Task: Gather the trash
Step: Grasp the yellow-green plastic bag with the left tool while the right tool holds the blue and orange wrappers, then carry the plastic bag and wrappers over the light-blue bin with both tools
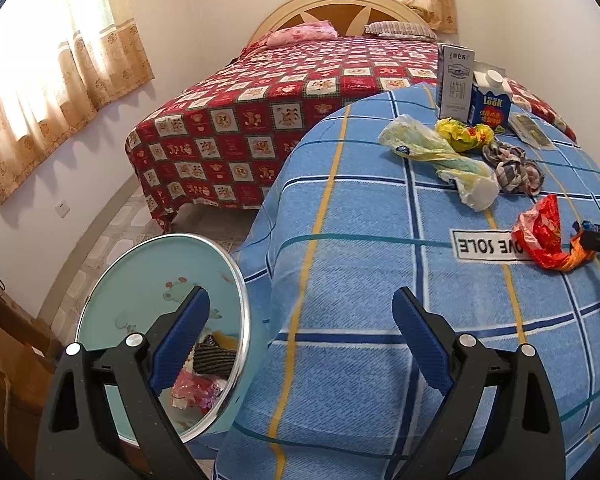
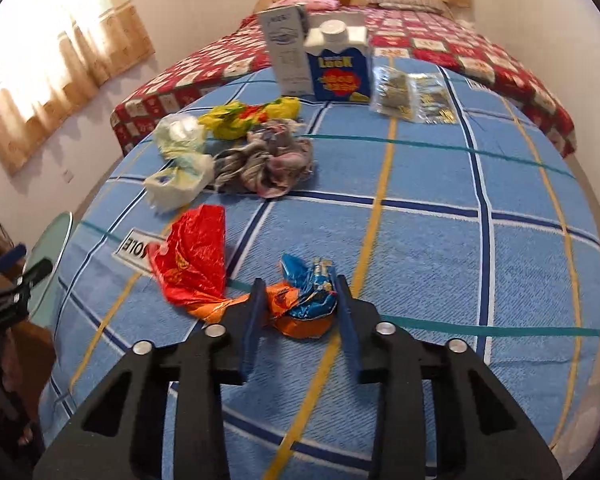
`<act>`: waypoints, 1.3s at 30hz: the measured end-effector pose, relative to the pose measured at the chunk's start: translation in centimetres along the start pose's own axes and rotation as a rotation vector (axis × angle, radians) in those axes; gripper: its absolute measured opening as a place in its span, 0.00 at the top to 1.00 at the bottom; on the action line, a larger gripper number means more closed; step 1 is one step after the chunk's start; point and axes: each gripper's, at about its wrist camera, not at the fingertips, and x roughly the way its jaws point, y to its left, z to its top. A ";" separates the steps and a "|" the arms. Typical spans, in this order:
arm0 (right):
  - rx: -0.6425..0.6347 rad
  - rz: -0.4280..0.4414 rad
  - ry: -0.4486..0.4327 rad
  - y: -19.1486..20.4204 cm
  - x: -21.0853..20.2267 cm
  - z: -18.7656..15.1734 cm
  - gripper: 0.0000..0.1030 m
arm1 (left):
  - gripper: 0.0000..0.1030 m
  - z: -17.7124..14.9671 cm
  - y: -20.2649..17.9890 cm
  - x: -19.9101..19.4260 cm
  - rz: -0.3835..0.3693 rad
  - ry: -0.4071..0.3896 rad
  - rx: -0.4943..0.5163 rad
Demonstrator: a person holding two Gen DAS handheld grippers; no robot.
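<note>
Grabbing step in hand: right tongs (image 2: 300, 280) sit low on the blue checked bed (image 2: 420, 240), prongs spread to either side of a crumpled blue-orange wrapper (image 2: 308, 304), not yet closed on it afaict; the right prong looks to be touching the foil, the left one is at its orange edge.

Largest first: blue bed carries all the trash; a red patterned bed (image 1: 260, 120) stands behind it. Trash bin (image 1: 112, 320) w/ shiny rim sits on the floor at the bed's left edge, some scraps already inside. Left tongs (image 1: 300, 308) hang spread wide, nothing between them, one prong over the bin mouth, the other over the bed.

Smaller stuff: grey carton (image 2: 286, 52) & blue carton (image 2: 340, 68) upright at the far side, touching. Clear packet (image 2: 412, 100) just right of them. Rag bundle (image 2: 268, 160) mid-bed, pale plastic bag (image 2: 180, 164) touching its left, yellow bag (image 2: 252, 118) behind. Red bag (image 2: 196, 256) near the wrapper, its orange tail seems to run into it, can't tell if joined.

Next, my read: squeeze right tongs on the wrapper, lift, carry left to bin. Risk: red bag drags along if tangled. Most trash still out, task early-ish.
</note>
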 end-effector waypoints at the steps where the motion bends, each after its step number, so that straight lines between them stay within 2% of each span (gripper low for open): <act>1: -0.013 0.001 -0.009 0.2 -0.1 -0.1 0.72 | 0.12 0.2 -0.2 -0.1 -0.004 -0.005 0.003; 8: -0.044 0.009 -0.128 0.9 -2.2 -0.2 0.74 | 0.12 1.6 -2.5 -0.7 -0.031 -0.037 0.040; 13: 0.002 -0.006 -0.240 -1.0 -5.1 0.7 0.74 | 0.12 3.4 -4.8 -0.2 -0.049 -0.053 0.061; 15: 0.040 -0.037 -0.282 -2.8 -6.0 1.0 0.74 | 0.12 4.2 -6.0 0.2 -0.060 -0.055 0.068; 17: 0.063 -0.058 -0.299 -3.8 -6.4 1.2 0.74 | 0.12 5.0 -7.5 0.9 -0.068 -0.053 0.080; 20: 0.118 -0.133 -0.332 -6.8 -6.7 1.4 0.74 | 0.12 6.3 -9.6 2.2 -0.068 -0.047 0.087; 27: 0.173 -0.143 -0.330 -10.0 -6.5 0.9 0.74 | 0.13 8.4 -13.5 6.2 -0.072 0.006 0.086; 29: 0.168 -0.135 -0.328 -10.1 -6.4 0.6 0.74 | 0.28 8.5 -13.9 7.3 -0.088 0.041 0.083; 31: 0.161 -0.123 -0.326 -10.1 -6.2 0.6 0.74 | 0.54 8.3 -13.8 7.9 -0.144 0.082 0.079; 32: 0.159 -0.118 -0.327 -10.0 -6.2 0.5 0.74 | 0.60 8.2 -13.7 7.9 -0.166 0.093 0.079; 34: 0.151 -0.107 -0.331 -9.5 -6.2 0.5 0.74 | 0.68 7.9 -13.2 7.1 -0.165 0.077 0.100; 39: 0.131 -0.074 -0.342 -8.1 -6.4 0.7 0.74 | 0.70 6.3 -11.1 4.6 -0.165 0.044 0.137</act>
